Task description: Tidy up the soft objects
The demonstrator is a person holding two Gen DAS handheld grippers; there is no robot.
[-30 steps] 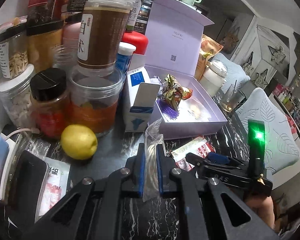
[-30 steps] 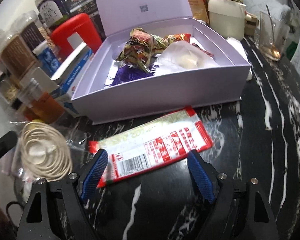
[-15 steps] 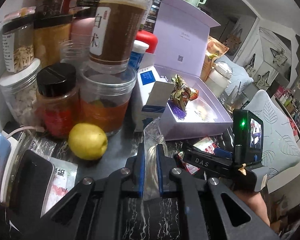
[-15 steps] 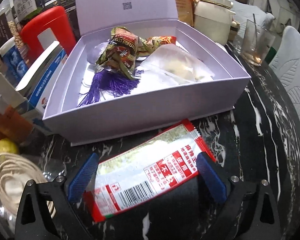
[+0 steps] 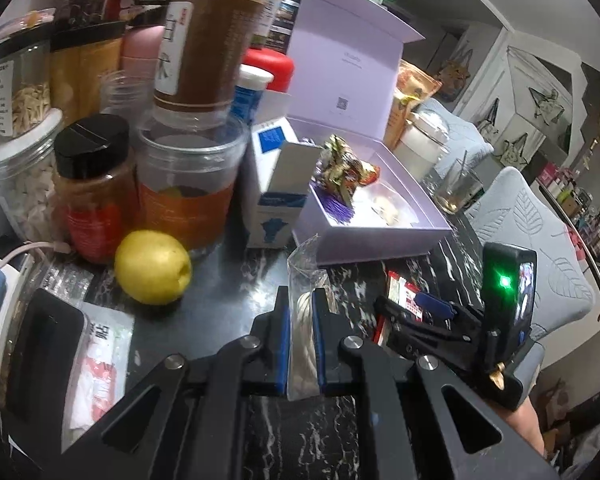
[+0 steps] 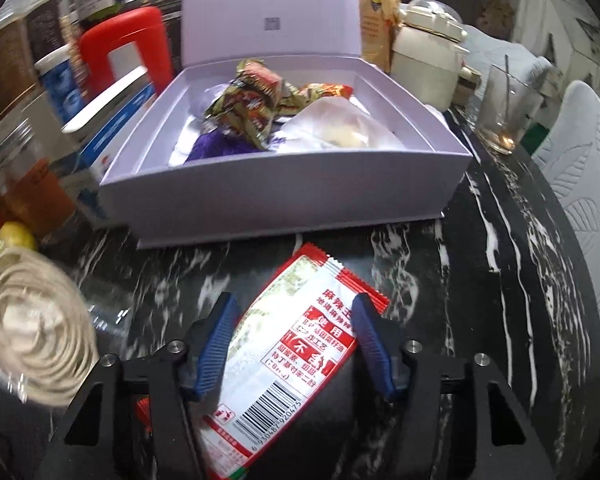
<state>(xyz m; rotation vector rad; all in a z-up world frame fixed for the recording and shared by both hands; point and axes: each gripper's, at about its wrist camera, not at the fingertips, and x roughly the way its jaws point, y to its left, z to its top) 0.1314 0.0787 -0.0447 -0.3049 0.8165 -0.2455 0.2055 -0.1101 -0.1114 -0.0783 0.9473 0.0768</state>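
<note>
My left gripper is shut on a clear bag holding a coil of pale cord, just above the black marble table. A red and white snack packet lies flat on the table in front of the open lilac box. My right gripper straddles that packet and its jaws are closing. The blue pads are at the packet's long edges without squeezing it. In the box are foil snack packs, a purple tassel and a clear pouch.
Jars, a spice bottle, a lemon and a blue and white carton crowd the left of the box. A cream pot and a glass stand to its right. A person's hand shows under the right gripper.
The right jaws opened wide, then narrowed around the packet, which now lies lengthwise between them instead of crosswise. The right gripper moved closer over it. The left gripper kept its hold and barely moved.
</note>
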